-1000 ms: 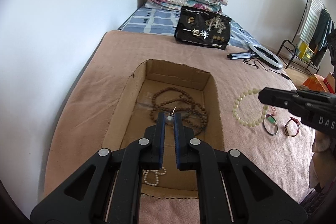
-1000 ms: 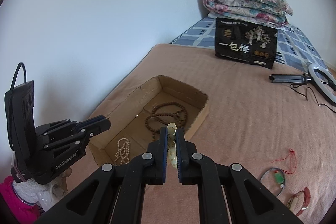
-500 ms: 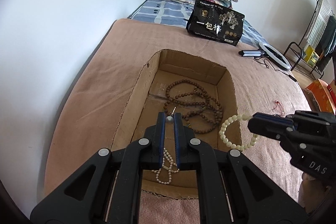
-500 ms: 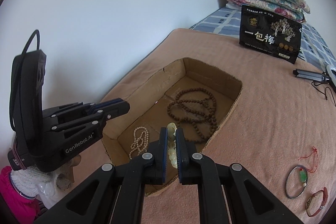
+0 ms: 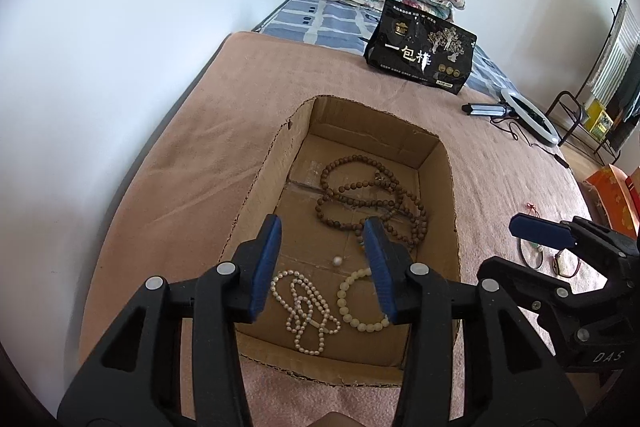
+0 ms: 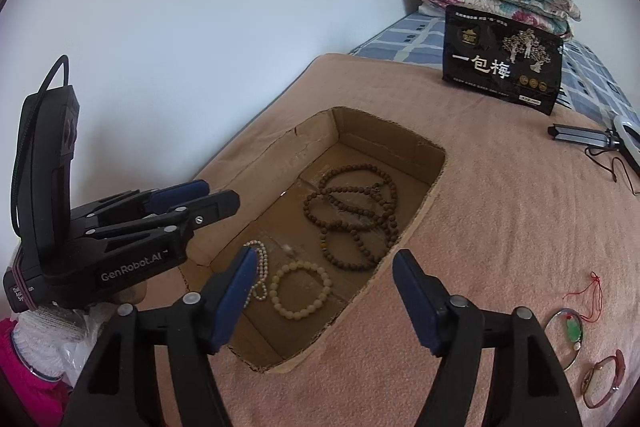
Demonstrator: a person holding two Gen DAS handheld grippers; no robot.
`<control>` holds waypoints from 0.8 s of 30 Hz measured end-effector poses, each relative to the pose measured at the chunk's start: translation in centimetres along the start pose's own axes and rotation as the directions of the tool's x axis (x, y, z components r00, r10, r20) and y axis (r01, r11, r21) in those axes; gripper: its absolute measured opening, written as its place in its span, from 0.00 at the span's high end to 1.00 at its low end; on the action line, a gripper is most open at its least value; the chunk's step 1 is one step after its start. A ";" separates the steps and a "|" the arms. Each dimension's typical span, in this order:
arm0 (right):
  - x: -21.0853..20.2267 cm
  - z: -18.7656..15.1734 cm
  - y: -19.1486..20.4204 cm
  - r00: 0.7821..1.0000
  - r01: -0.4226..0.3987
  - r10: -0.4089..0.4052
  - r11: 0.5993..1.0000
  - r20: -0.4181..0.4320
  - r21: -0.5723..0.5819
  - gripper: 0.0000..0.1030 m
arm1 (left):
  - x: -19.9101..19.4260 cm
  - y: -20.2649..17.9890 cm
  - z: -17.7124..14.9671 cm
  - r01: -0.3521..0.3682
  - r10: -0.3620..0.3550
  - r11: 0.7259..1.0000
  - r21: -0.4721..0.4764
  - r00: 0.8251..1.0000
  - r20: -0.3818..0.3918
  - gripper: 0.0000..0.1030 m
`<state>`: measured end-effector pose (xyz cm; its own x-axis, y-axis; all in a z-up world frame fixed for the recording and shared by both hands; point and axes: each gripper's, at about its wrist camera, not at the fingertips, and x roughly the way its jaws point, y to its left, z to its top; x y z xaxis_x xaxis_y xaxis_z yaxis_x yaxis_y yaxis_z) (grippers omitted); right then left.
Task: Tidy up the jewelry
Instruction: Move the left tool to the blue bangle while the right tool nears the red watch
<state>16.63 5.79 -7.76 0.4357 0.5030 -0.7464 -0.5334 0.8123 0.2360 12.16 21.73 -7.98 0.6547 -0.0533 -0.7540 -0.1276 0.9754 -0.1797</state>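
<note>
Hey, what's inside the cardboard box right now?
In the box: brown beads, pearl strand, pale bracelet, one loose bead. A finger hides part of the bracelet.

Bright even daylight, soft faint shadows, sharp focus, fisheye bending, dark vignetted corners

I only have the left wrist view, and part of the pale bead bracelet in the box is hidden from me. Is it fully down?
Observer: Yes. The right wrist view shows the whole pale bead bracelet lying flat on the cardboard box floor, beside the pearl strand.
Operator: Is the right hand-held gripper clear of it?
Observer: Yes. The right hand-held gripper has just been opening its jaws; they stand wide, with the pads gripping nothing.
Operator: What is still outside the box?
Observer: A bangle with a green pendant and a reddish strap piece, side by side on the blanket.
</note>
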 end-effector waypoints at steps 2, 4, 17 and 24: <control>-0.1 -0.1 -0.3 1.000 0.010 -0.010 1.000 0.001 0.011 0.22 | 0.0 0.1 0.1 0.003 -0.003 1.000 -0.012 1.000 -0.002 0.58; -0.3 -0.2 -0.7 1.000 0.019 -0.019 1.000 0.002 0.022 0.20 | -0.1 0.1 0.1 0.003 -0.003 1.000 -0.017 1.000 0.000 0.58; -2.2 -1.2 -3.1 0.995 0.099 -0.099 0.995 0.010 0.035 0.11 | -0.4 -2.2 0.7 0.028 -0.028 1.000 0.004 1.000 0.009 0.56; -4.1 -2.1 -5.9 0.986 0.167 -0.169 0.984 0.017 0.062 0.08 | -0.4 -4.8 1.0 0.063 -0.063 0.997 0.040 0.998 0.018 0.44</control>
<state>16.41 -1.71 -7.39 0.5314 0.3637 -0.7651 -0.4070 0.9017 0.1459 13.27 17.27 -6.15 0.6745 -0.1111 -0.7299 -0.0568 0.9779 -0.2014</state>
